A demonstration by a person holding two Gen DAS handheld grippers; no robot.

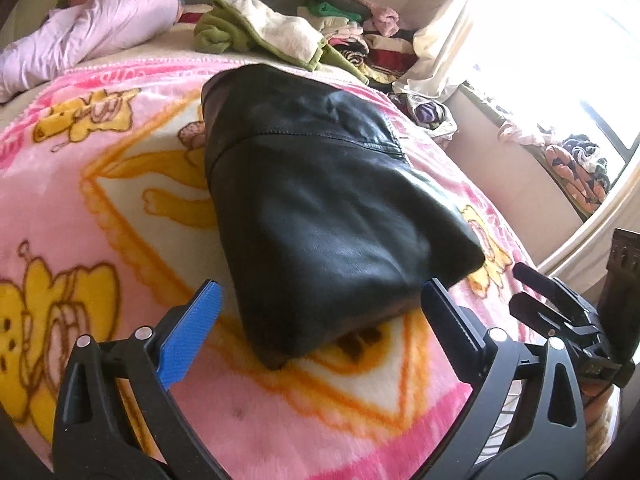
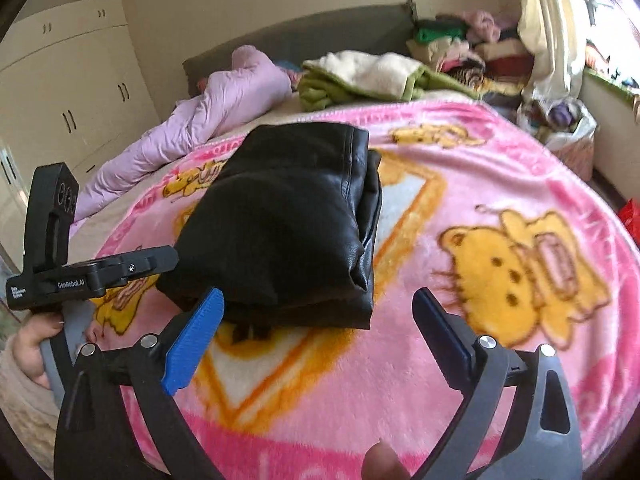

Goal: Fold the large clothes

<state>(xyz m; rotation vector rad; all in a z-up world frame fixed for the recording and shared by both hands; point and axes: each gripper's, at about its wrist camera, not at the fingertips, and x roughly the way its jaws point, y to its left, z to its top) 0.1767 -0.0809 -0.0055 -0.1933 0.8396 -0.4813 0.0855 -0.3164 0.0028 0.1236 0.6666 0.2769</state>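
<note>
On the pink cartoon-print blanket [image 1: 100, 208] covering the bed, a folded black leather jacket [image 1: 320, 208] lies as a compact bundle near the middle, its folded edge toward the cameras.

Left gripper [image 1: 320, 304]: jaws spread wide, released. The near end of the jacket shows between the blue fingertips [image 1: 204, 300], but the pads do not press on it.

Right gripper [image 2: 318, 308]: jaws spread wide, released, nothing clamped. The jacket [image 2: 280, 220] lies just beyond its left finger; bare blanket [image 2: 460, 184] shows between the fingers.

In the right wrist view, the left gripper body appears at the left edge, held by a hand [image 2: 34, 344] in a cream knitted sleeve.

At the far side of the bed: a crumpled lilac quilted garment [image 1: 92, 28] to the left, a green and cream fleece item [image 1: 264, 32] in the centre, and a stack of folded clothes [image 1: 360, 32] to the right beside the window curtain [image 1: 448, 40].
</note>
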